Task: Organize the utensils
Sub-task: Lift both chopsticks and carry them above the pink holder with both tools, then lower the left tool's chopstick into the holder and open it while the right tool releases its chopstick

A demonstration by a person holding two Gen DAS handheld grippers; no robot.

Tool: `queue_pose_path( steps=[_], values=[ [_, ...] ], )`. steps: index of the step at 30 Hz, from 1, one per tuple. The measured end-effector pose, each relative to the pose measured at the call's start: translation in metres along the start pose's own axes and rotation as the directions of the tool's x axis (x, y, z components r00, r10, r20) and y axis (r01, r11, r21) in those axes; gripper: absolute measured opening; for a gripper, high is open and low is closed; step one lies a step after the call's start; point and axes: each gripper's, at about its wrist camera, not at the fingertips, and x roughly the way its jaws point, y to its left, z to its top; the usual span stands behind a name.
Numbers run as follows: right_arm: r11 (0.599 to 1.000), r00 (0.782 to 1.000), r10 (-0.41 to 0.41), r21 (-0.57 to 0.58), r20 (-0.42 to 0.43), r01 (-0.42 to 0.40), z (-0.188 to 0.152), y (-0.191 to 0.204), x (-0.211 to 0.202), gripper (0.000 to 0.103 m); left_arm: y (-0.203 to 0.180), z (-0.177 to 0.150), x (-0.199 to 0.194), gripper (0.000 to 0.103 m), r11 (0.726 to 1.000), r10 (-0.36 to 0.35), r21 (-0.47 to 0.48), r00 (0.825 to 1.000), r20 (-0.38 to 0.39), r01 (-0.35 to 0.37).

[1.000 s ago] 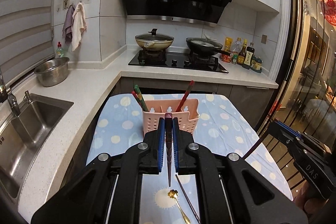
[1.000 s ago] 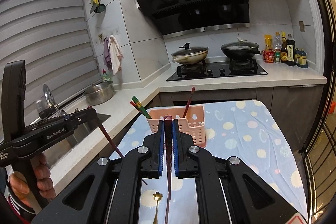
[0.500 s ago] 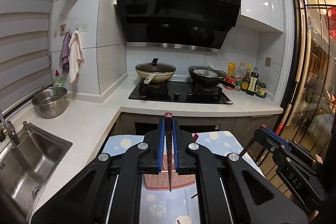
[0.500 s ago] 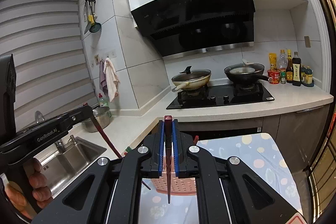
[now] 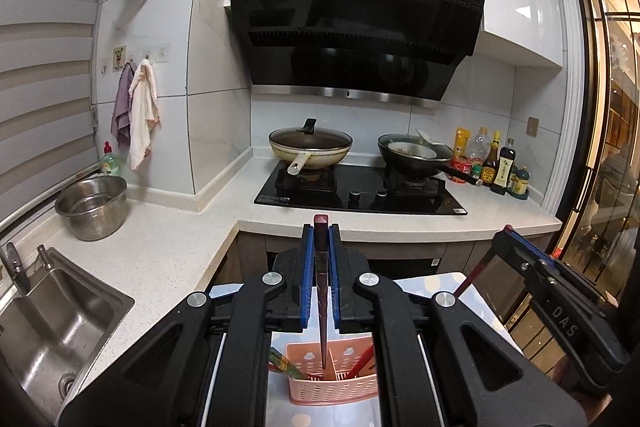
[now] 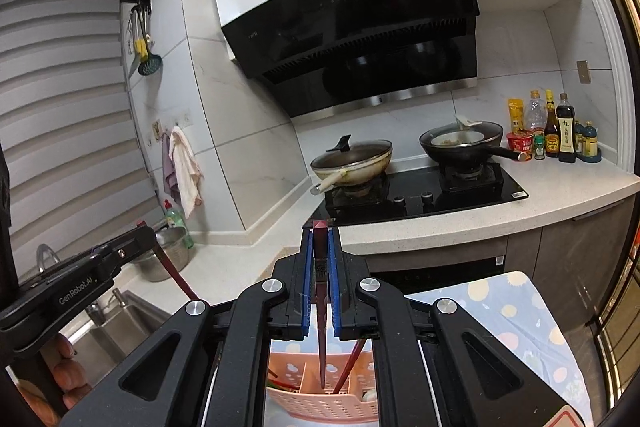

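Note:
A pink perforated utensil basket stands on the dotted tablecloth; it also shows in the right wrist view. It holds red and green chopsticks. My left gripper is shut on a dark red chopstick held upright, tip just above the basket's middle compartment. My right gripper is shut on another dark red chopstick, tip over the basket. Each gripper shows in the other's view, the right one and the left one.
A white counter runs left with a sink and a steel bowl. A black hob carries two pans. Sauce bottles stand at the back right. The tablecloth extends right.
Both grippers have risen and tilted up, each with its chopstick, and now hang right above the basket, which slid from mid-view to the bottom edge. The spoon on the table left view.

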Motion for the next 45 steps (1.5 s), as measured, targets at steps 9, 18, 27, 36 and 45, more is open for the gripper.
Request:
queue_pose_path(
  steps=[9,18,27,36,45],
  values=[
    [1.0,0.997,-0.018,-0.02,-0.078,0.016,-0.024,0.0,0.039,0.007,0.007,-0.011,0.03,0.007,1.0,0.004,0.003,0.999,-0.045,-0.004],
    [0.999,0.991,-0.026,-0.043,-0.128,0.021,-0.039,0.005,0.064,0.007,0.009,-0.024,0.052,0.007,1.0,0.011,0.004,0.995,-0.094,-0.011],
    [0.998,0.987,-0.032,-0.056,-0.16,0.023,-0.047,0.005,0.075,0.007,0.008,-0.029,0.063,0.007,1.0,0.019,0.007,0.993,-0.118,-0.019],
    [0.997,0.983,-0.033,-0.068,-0.18,0.022,-0.051,0.006,0.079,0.007,0.007,-0.03,0.068,0.007,1.0,0.022,0.006,0.992,-0.128,-0.021],
    [0.996,0.98,-0.043,-0.081,-0.193,0.028,-0.055,0.007,0.078,0.011,0.007,-0.031,0.074,0.008,0.999,0.039,0.001,0.989,-0.142,-0.039]
  ],
)
